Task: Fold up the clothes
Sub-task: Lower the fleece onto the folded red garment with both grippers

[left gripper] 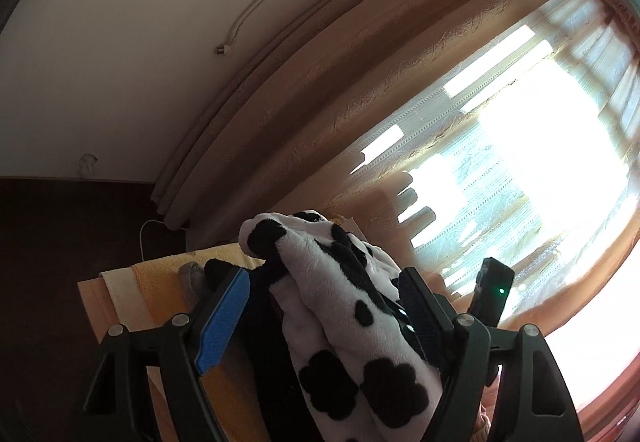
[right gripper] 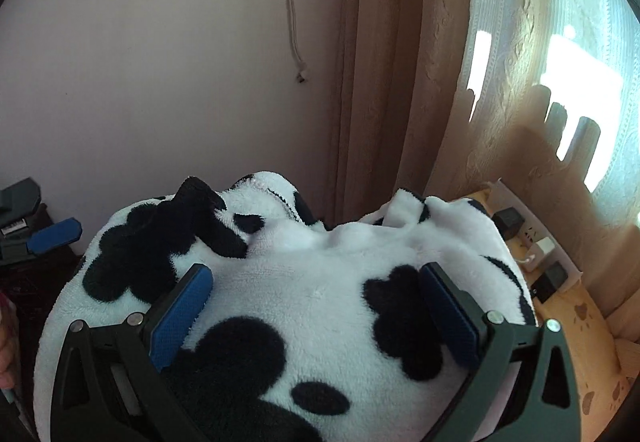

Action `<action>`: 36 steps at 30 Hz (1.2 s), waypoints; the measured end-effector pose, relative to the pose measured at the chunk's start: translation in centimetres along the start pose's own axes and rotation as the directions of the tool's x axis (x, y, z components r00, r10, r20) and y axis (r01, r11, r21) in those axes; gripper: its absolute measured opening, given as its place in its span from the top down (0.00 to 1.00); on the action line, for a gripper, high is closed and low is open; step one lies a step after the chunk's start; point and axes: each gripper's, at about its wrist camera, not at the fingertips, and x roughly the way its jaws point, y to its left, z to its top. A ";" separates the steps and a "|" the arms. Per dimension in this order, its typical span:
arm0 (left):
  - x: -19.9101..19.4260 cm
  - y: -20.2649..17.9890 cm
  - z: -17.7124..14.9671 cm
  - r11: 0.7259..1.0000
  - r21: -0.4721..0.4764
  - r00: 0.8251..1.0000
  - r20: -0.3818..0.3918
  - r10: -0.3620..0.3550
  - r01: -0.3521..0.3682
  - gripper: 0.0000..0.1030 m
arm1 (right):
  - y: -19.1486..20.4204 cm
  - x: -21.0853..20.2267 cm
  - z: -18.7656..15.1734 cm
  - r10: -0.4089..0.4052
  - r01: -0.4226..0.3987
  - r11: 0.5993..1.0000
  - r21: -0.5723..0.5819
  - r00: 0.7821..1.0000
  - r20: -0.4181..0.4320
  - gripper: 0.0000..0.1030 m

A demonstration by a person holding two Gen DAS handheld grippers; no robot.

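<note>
Lying lengthwise between gripper fingers (bunched): fleece.

Fluffy white garment with black cow spots, bunched, apparently loosely folded.

Garment lies between right tool fingers; curtain behind, power strip right

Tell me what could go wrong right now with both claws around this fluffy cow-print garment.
1. The left claw has its jaws apart with the cow-print garment bunched loosely between them, so the fabric may slip out.
2. The right claw is wide open over the garment, pads not pressing; the pile could slump and undo a fold.
3. Chargers and a power strip sit right beside the fabric, so it might snag a plug.
</note>
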 end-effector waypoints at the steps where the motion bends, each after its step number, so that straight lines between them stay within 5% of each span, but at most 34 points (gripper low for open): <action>1: 0.2 0.1 -0.3 1.000 -0.007 1.000 -0.011 -0.007 0.007 0.23 | -0.6 0.8 0.2 0.016 -0.016 1.000 0.013 1.000 -0.025 0.00; 7: 0.5 -0.5 -1.7 1.000 -0.024 0.998 -0.056 -0.021 0.020 0.23 | -2.2 3.4 0.4 0.058 -0.054 0.998 0.040 0.992 -0.115 0.00; 14: -1.8 -5.1 -3.0 0.996 0.065 0.996 -0.066 -0.064 0.068 0.23 | -1.2 1.6 -0.5 0.018 -0.015 0.999 0.035 0.997 -0.069 0.00; 19: -2.6 -8.9 -3.8 0.983 0.171 0.997 -0.051 -0.051 0.059 0.23 | -0.6 -3.7 -0.6 -0.004 0.001 0.999 0.040 0.997 0.077 0.00; 25: -1.9 -12.3 -6.2 0.959 0.281 0.998 -0.063 -0.019 0.036 0.23 | -1.0 -9.7 -3.0 -0.117 0.112 0.993 0.038 0.971 0.209 0.00; 32: -1.4 -14.3 -9.1 0.945 0.325 0.995 -0.098 0.002 0.030 0.23 | -2.9 -14.2 -6.3 -0.126 0.108 0.990 0.093 0.968 0.217 0.00; 36: -2.4 -15.3 -11.2 0.922 0.380 0.995 -0.029 0.095 -0.077 0.23 | -3.6 -16.9 -9.1 -0.127 0.105 0.988 0.111 0.968 0.215 0.00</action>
